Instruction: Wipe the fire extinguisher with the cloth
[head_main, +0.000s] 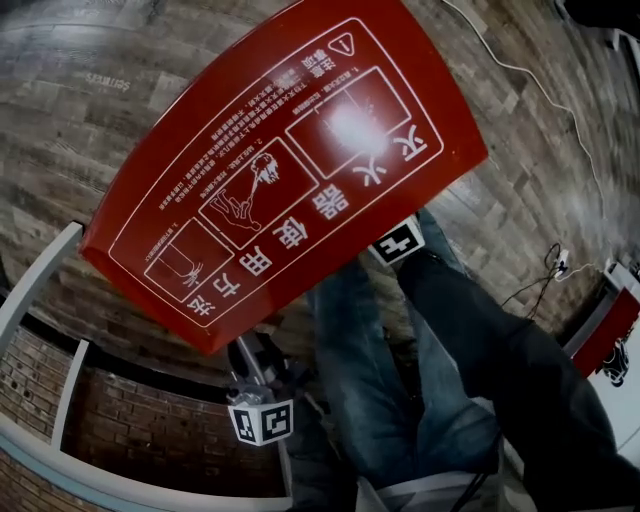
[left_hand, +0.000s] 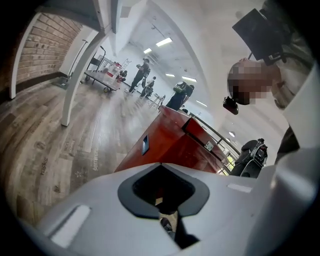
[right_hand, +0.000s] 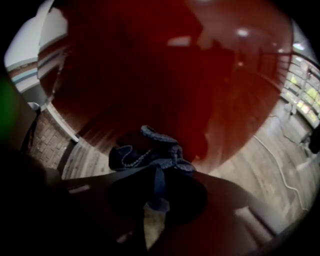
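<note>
The red fire extinguisher, printed with white instructions, fills the middle of the head view and slants from lower left to upper right. In the right gripper view its red body looms just beyond the jaws. My right gripper is shut on a dark blue cloth, which bunches in front of the jaws against or just off the red surface. In the head view only that gripper's marker cube shows, under the cylinder's edge. My left gripper points away into the room, jaws together with nothing seen between them; its marker cube sits below the extinguisher.
Wood-plank floor lies all round, with a white cable across it at upper right. A brick wall with a white frame runs at lower left. A red cabinet, a cart and people stand farther off. The person's legs are below.
</note>
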